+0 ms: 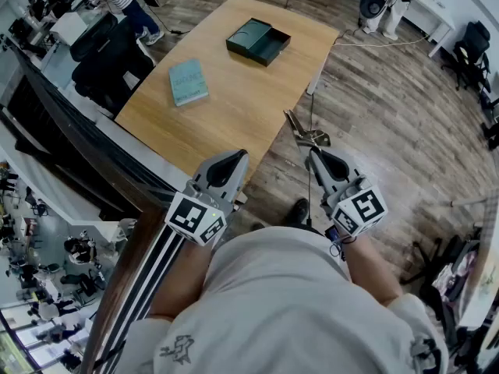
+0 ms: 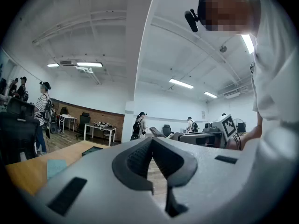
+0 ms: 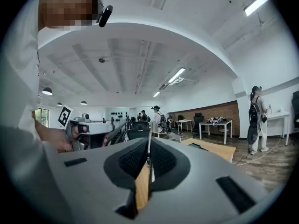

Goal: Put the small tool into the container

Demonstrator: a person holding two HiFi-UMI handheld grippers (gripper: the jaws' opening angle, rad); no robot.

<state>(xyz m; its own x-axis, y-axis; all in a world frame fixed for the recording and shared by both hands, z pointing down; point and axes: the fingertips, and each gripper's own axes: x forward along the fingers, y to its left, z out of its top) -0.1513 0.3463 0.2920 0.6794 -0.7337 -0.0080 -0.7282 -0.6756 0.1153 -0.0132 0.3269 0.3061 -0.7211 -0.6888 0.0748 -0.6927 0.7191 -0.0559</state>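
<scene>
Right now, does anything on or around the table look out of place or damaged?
Nothing spilled or damaged. The dark green container lies open, its two halves offset, and the right gripper grips pliers out over the floor, off the table.
</scene>
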